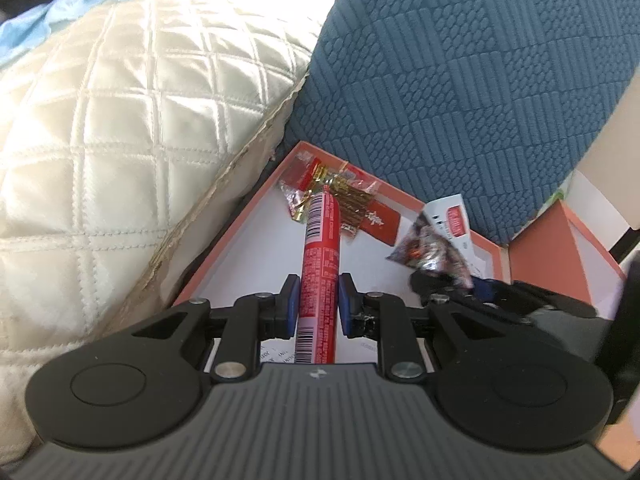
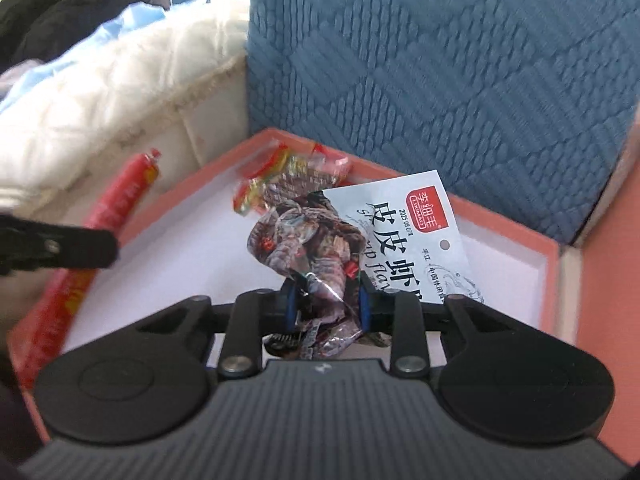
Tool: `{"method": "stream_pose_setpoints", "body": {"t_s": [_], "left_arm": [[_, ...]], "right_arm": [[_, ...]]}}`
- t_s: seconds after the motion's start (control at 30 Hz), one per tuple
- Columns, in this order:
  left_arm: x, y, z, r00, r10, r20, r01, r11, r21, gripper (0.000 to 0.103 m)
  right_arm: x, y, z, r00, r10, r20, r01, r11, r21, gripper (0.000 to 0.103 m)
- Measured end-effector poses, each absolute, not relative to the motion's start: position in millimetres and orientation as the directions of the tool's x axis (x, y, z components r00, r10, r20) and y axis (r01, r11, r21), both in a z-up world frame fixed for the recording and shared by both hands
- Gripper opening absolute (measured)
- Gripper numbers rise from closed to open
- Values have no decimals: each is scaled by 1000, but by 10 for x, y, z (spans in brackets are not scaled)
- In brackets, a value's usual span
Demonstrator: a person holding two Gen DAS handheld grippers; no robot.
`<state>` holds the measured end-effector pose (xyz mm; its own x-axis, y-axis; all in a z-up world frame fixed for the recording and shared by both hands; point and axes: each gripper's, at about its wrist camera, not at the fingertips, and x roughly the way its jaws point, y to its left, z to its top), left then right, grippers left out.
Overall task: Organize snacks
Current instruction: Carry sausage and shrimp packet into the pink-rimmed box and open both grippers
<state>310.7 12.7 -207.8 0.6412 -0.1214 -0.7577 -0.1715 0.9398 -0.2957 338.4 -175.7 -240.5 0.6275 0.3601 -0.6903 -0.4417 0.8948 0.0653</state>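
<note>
Both claws loaded w/ snacks over the orange box (image 1: 256,200): left claw (image 1: 318,300) clamps red sausage stick (image 1: 320,264) mid-length for balance; right claw (image 2: 325,300) pinches shrimp-flavour snack packet (image 2: 320,248) at its crumpled end.

- I see a red sausage stick (image 1: 320,256), long and barcode-printed, pointing toward 12 o'clock over the box floor.
- At 2 o'clock from it, my crinkled silver shrimp-snack packet (image 2: 316,248) hangs lifted, white label end up.
- Small red and gold wrappers (image 1: 340,196) pile at 12 o'clock in the orange-rimmed box (image 1: 224,240).
</note>
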Motion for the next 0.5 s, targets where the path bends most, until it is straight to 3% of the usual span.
{"method": "stream_pose_setpoints", "body": {"t_s": [0.5], "left_arm": [[2760,-7,-1279,700,-139,-700,-114,946,-302,23]], "right_arm": [[2778,-2345,-1345,703,393,-593,-388,910,142,31]]}}
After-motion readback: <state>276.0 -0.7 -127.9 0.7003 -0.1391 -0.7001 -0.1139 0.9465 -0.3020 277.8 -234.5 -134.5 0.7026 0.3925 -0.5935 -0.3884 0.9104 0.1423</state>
